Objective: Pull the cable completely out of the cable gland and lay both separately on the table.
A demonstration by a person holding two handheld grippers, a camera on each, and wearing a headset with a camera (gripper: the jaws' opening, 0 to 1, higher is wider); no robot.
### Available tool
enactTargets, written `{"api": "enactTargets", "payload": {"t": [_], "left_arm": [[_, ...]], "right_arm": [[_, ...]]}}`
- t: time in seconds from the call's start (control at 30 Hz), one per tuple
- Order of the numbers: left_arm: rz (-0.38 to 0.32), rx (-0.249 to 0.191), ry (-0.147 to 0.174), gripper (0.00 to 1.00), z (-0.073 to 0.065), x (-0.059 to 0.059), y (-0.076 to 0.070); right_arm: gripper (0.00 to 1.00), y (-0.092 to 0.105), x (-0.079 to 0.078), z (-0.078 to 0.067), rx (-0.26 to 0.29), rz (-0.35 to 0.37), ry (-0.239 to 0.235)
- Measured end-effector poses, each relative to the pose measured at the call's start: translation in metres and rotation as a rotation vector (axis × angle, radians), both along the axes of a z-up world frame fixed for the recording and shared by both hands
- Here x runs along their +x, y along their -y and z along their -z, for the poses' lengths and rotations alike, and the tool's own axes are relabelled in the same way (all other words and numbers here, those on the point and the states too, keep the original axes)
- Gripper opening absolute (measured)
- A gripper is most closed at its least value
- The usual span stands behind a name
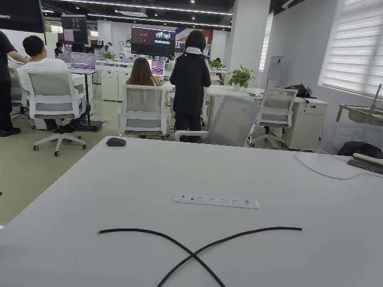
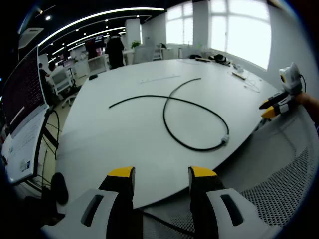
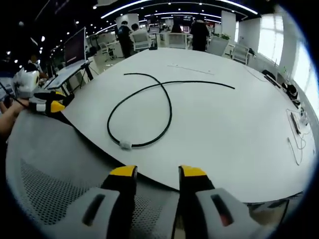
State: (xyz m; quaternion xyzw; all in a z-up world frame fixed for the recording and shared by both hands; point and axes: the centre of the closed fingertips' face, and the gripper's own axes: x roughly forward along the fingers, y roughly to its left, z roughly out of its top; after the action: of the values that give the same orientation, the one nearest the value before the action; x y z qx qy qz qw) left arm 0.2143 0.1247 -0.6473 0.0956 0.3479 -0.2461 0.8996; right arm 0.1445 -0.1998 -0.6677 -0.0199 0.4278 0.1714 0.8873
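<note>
**Both grippers released, cable not yet pulled from gland**

Ahead of the left gripper (image 2: 162,180), past the near edge of the desk (image 2: 114,144): black cable (image 2: 167,98) lying in a crossed loop. Small pale cable gland (image 2: 225,140) threaded on the loop's nearest bend, ahead and right of the jaws. Seen from the right gripper (image 3: 152,178): same cable gland (image 3: 124,145) just ahead and slightly left, cable (image 3: 162,85) running away beyond it. Jaws of both parted, holding nothing, poised off the desk edge above a mesh chair back (image 2: 279,199).

Likely trouble from here:
- Risk of dragging the whole loop across the desk if pulled with the gland unheld.
- Risk of a small gland slipping or twisting out of an off-centre pinch.
- Risk of the crossed strands tightening into a snag at the gland.
- Risk of sweeping the near bend off the edge on approach.
</note>
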Motion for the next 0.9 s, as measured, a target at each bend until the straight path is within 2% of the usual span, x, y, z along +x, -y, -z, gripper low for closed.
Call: {"api": "enactTargets", "payload": {"t": [0.9], "left_arm": [[0.005,0.007,-0.013,0.40,0.0026,-0.0014,-0.0017]], "right_arm": [[0.31,-0.0014,-0.0009,0.0005,0.019,0.007,-0.005]]}}
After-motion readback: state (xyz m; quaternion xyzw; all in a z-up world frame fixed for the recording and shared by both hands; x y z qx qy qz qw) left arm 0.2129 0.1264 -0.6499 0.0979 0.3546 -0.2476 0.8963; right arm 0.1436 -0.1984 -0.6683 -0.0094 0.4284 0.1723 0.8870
